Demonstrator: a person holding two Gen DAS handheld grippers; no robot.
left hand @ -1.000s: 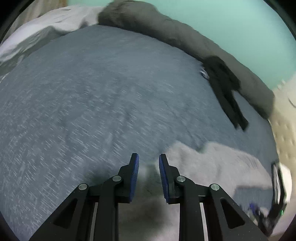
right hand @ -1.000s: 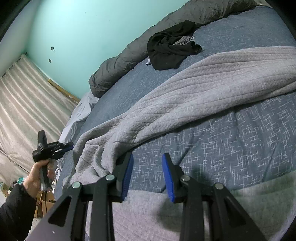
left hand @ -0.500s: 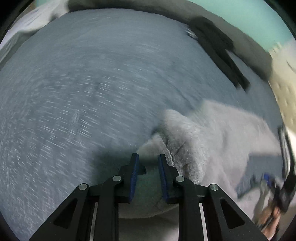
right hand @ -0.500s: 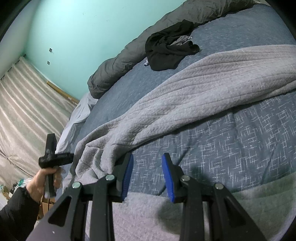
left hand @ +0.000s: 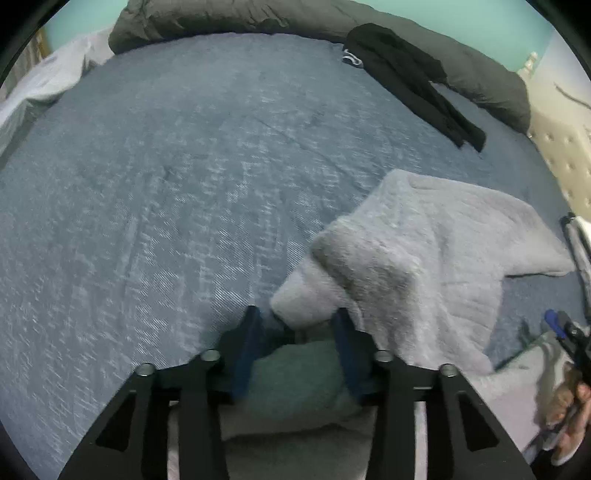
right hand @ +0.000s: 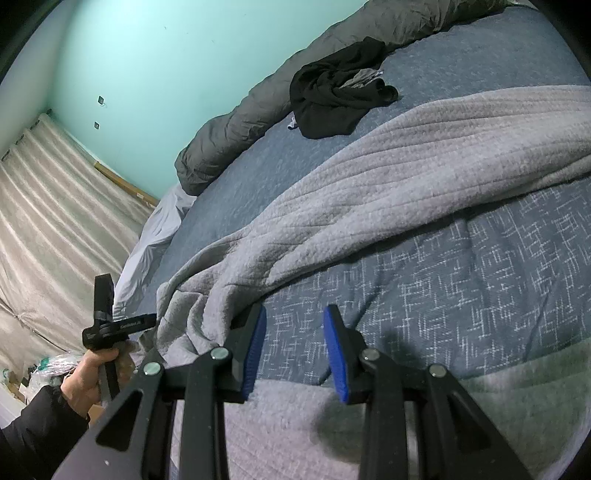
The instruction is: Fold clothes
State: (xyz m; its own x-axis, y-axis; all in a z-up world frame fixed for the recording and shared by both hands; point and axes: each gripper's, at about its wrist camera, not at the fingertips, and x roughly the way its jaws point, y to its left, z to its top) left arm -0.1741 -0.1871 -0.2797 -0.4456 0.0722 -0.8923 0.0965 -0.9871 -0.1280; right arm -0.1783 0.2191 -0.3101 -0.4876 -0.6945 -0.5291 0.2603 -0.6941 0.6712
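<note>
Both tongs [left hand: 295, 332] [right hand: 293, 341] over grey garment [left hand: 424, 266]; left opening, garment edge between.

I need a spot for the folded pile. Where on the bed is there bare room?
The wide blue bedspread is bare between the grey garment, the white sheet and the dark duvet roll. It is crowded by the black clothes and where the grey garment lies, beside the left gripper, whose jaws are opening.

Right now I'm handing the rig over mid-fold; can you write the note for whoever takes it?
Left gripper: jaws opening, a folded-over corner of the grey garment just ahead between them, pads off it.
Right gripper: open, holding nothing, above the blue bedspread.
Done: one corner brought over.
Left: the remaining folds on the grey garment, then the black clothes by the dark duvet.
</note>
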